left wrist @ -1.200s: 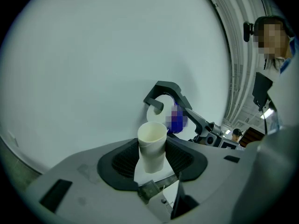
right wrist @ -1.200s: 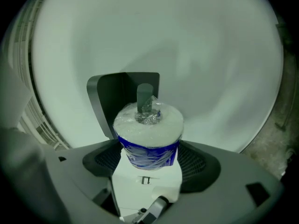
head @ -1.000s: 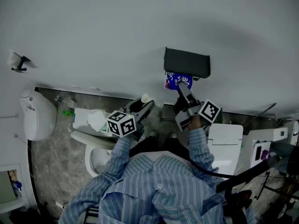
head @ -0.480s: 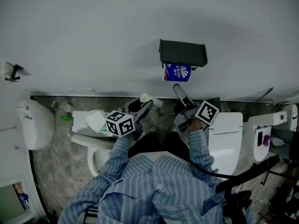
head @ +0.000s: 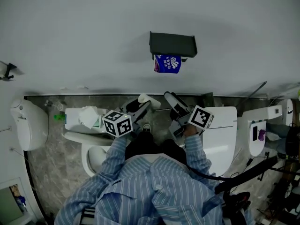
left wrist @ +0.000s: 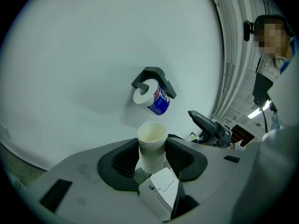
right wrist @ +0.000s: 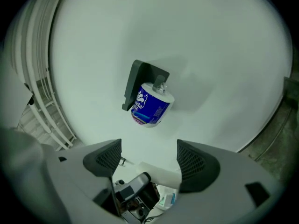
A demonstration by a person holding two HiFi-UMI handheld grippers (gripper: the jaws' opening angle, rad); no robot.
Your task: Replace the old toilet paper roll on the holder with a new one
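Note:
A dark holder [head: 172,44] is fixed on the white wall, and a roll in a blue wrapper [head: 167,63] hangs on it. The left gripper view shows the same roll [left wrist: 152,100] under the holder [left wrist: 152,77]. My left gripper [head: 142,106] is shut on an empty cardboard tube [head: 146,99], which stands upright between the pads [left wrist: 152,136]. My right gripper [head: 172,103] is open and holds nothing. It points at the wrapped roll [right wrist: 150,106] from a short distance, well apart from it, with the holder [right wrist: 139,80] behind.
Below me are a white toilet cistern [head: 224,132] at the right and a toilet bowl [head: 93,156] at the left, with crumpled tissue [head: 89,116] on a white box. A white bin [head: 28,122] stands at the far left on the stone floor [head: 51,158].
The right gripper has drawn back from the wrapped roll, which stays on the holder. Both grippers have pulled away from the wall. The tube is still in the left gripper.

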